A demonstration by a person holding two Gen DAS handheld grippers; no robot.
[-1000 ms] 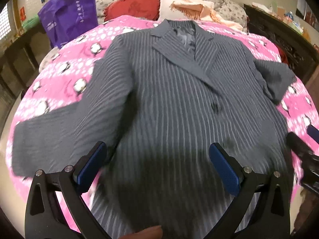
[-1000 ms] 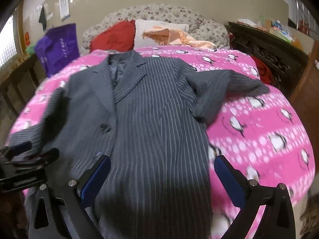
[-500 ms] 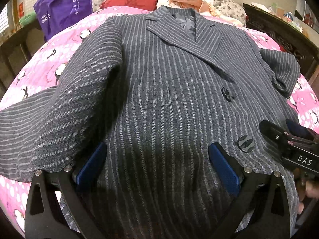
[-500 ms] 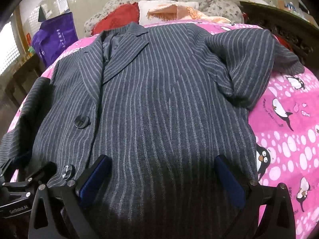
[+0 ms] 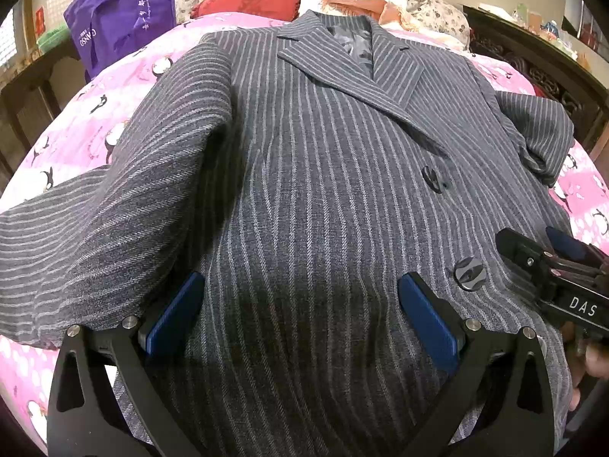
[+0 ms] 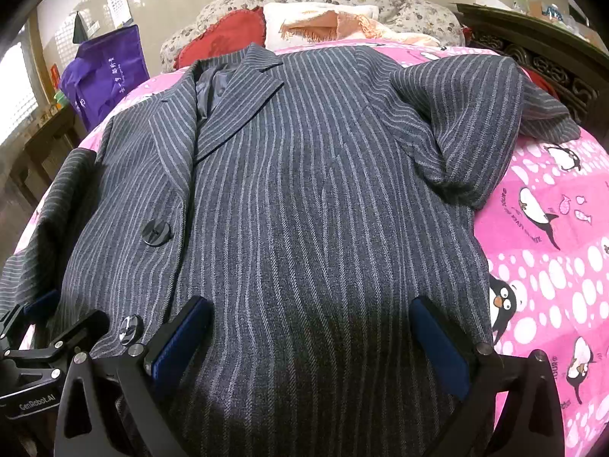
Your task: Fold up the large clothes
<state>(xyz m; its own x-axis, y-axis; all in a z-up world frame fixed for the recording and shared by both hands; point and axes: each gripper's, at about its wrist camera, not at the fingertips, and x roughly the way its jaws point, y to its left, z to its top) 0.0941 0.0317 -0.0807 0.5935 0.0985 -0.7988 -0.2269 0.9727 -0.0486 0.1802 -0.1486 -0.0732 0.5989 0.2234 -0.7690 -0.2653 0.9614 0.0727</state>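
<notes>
Grey pinstriped jacket [image 5: 312, 198] spread face-up on the pink bed [image 6: 552, 251]. Left gripper [image 5: 300, 316] and right gripper [image 6: 312, 339] low over the hem, fingers spread, gripping nothing. Likely next: pinching hem corners, folding toward the collar.

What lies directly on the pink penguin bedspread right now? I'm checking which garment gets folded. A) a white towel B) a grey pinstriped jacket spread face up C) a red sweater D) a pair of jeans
B: the grey pinstriped jacket lies spread face up, lapels and buttons showing, over the pink penguin bedspread.
</notes>
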